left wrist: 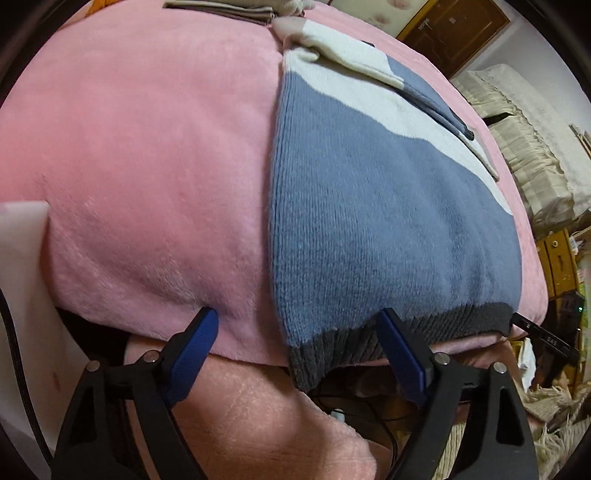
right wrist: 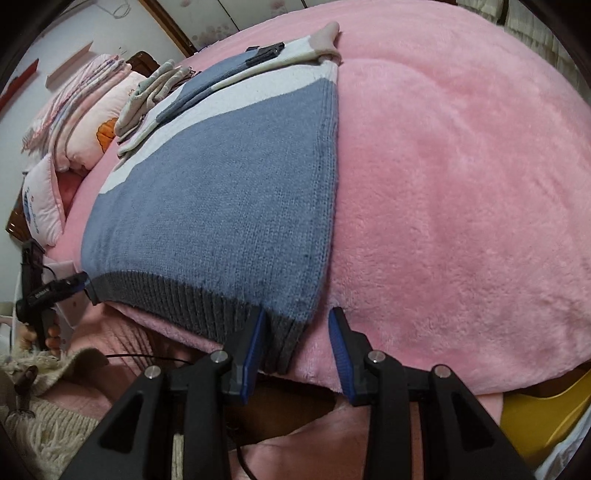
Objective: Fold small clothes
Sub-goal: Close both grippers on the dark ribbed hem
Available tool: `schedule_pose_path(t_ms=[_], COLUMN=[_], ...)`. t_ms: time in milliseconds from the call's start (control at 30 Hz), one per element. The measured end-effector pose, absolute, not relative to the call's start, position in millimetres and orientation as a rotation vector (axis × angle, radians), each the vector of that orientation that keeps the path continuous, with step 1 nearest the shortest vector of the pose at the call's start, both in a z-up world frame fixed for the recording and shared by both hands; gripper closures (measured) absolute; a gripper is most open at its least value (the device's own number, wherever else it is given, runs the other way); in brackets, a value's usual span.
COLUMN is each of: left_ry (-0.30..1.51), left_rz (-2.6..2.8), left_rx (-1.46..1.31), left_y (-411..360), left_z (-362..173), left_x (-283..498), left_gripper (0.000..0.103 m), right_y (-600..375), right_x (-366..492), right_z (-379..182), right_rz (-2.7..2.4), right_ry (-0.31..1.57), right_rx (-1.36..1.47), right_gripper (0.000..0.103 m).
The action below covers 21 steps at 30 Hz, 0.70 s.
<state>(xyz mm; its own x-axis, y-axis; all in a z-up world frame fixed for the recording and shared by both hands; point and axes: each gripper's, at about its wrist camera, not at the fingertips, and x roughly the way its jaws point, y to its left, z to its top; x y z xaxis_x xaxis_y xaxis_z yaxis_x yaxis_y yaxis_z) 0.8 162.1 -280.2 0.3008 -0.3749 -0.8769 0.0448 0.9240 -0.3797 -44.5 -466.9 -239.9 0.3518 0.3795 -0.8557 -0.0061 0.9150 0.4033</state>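
Note:
A knitted sweater (left wrist: 388, 221) (right wrist: 221, 192), blue with a white band and a dark grey ribbed hem, lies flat on a pink fleece blanket (left wrist: 147, 166) (right wrist: 461, 184). Its sleeves are folded across the far part. The hem reaches the bed's near edge. My left gripper (left wrist: 299, 325) stands wide open astride the hem's left corner, and its left pad is well clear of the cloth. My right gripper (right wrist: 296, 321) is partly open around the hem's right corner, with a gap at its right pad. Each gripper's tip also shows in the other view, the right gripper (left wrist: 528, 326) and the left gripper (right wrist: 70, 286).
Pillows (right wrist: 74, 122) and a small heap of light clothes (right wrist: 159, 85) lie at the bed's far left. Folded cloth (left wrist: 221, 11) sits at the far edge. A fringed beige cover (left wrist: 535, 147) lies over something beside the bed. Cables run below the bed edge.

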Motion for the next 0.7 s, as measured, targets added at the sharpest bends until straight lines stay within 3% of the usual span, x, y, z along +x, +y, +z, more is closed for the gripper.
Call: schedule_pose_path(t_ms=[133, 300, 533, 633, 700], left_ry=[1.233, 1.256, 1.253, 1.268, 1.275], left_rz=[-0.319, -0.365, -0.377, -0.410, -0.417], left_rx=[-0.319, -0.319, -0.375, -0.419, -0.425], left_y=[161.0, 154.0, 157.3, 158.6, 158.9], left_z=[-281.9, -283.5, -286.8, -288.3, -290.8], left_x=[-2.8, -6.4, -5.9, -5.9, -7.0], left_gripper=[0.017, 0.027, 0.028, 0.043, 0.045], right_y=[-473.0, -474.9, -472.3, -468.3, -466.4], right_x=[-46.8, -47.8, -45.9, -45.2, -45.2], right_z=[-244.0, -245.5, -246.9, -247.3, -247.3], right_rz=[0.278, 0.294, 0.324, 0.340, 0.339], right_ry=[1.186, 1.182, 1.189, 1.190, 1.189], right_rx=[0.406, 0.422, 0.440, 0.448, 0.440], right_gripper=[0.067, 0.067, 0.067, 0.067, 0.067])
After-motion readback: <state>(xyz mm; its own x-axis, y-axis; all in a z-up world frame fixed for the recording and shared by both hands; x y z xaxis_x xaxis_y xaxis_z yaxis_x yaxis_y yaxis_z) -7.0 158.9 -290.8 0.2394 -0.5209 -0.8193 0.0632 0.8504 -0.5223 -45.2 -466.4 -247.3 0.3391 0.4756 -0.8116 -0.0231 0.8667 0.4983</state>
